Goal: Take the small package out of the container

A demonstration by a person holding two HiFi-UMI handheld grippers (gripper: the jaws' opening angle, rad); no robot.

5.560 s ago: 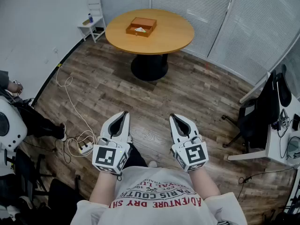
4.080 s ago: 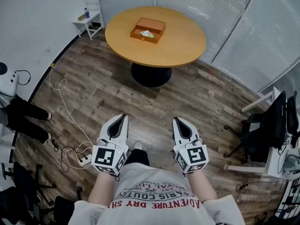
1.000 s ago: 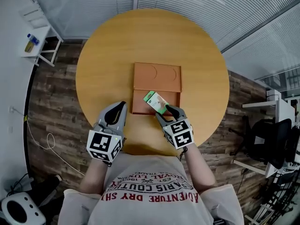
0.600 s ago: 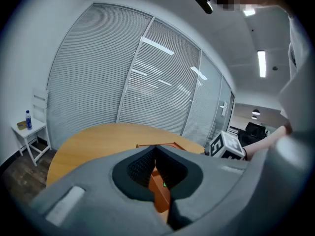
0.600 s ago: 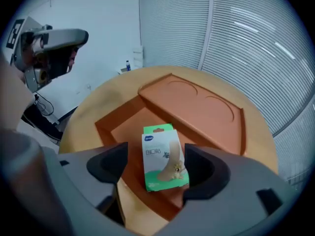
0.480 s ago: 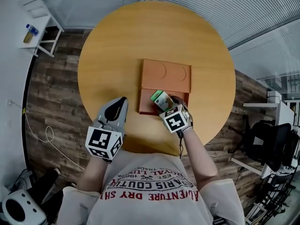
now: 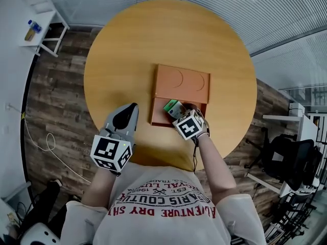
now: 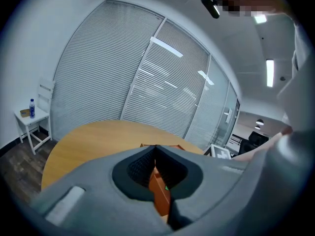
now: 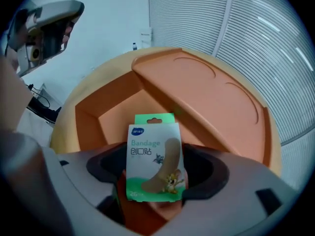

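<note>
Bandage package (image 9: 153,156) in orange container (image 9: 88,114)

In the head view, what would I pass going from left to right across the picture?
White side table → left gripper → orange container → black office chair.

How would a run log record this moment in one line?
right gripper: fingers just opened, bandage pack between them | pack: inside orange box | left gripper: shut, empty, beside box
</note>
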